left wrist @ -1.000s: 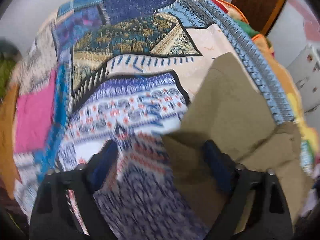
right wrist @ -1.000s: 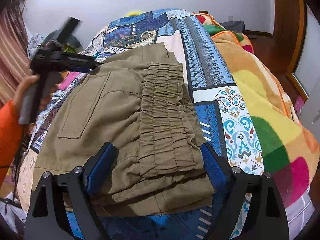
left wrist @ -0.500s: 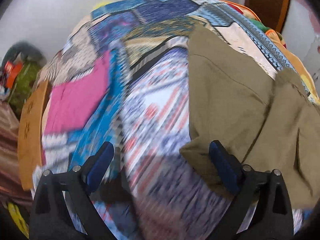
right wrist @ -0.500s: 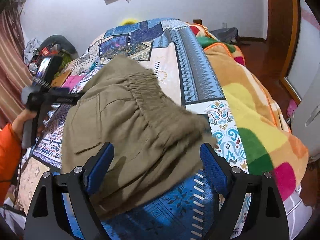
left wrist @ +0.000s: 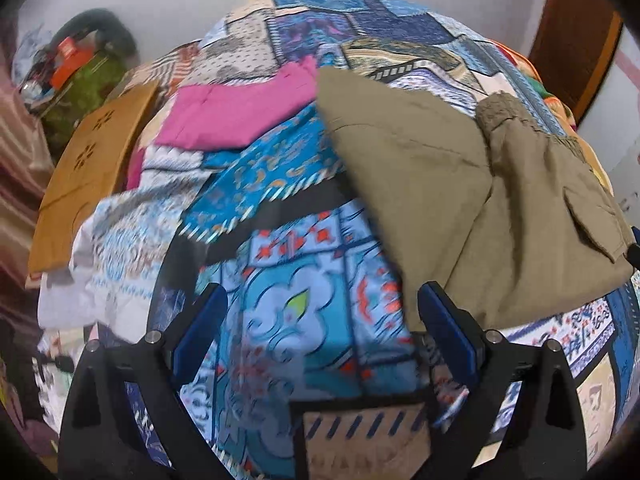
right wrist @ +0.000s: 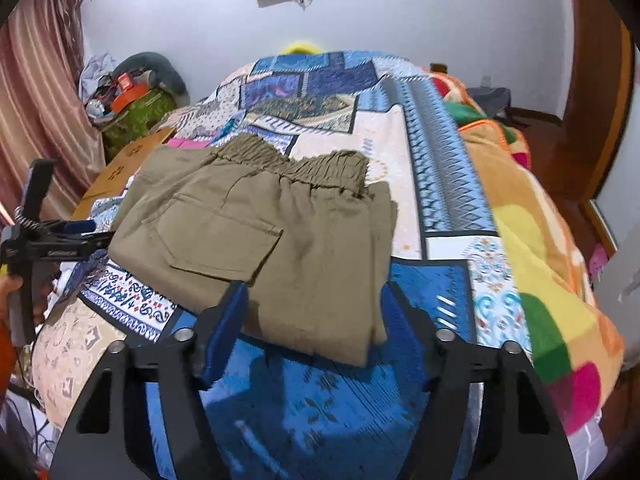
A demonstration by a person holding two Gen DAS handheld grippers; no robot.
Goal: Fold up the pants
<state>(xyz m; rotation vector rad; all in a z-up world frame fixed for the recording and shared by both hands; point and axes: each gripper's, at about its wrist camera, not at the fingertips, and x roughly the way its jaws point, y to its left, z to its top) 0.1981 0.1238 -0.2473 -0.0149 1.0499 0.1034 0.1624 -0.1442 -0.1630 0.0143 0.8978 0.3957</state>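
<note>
Pants now folded flat mid-bed, no longer bunched under right gripper. Left gripper wide, nothing between, off pants' left edge over bare quilt. Right gripper closing, nothing pinched, at near hem. Blanket beyond right edge.

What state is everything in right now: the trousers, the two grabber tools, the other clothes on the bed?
Olive pants: folded, lying flat on the bedspread, held by nothing.
Left gripper: open, empty, over the bedspread beside the pants.
Right gripper: fingers closing, nothing gripped.
Pink garment: folded, lying flat.
Bedspread: spread over the bed.
</note>
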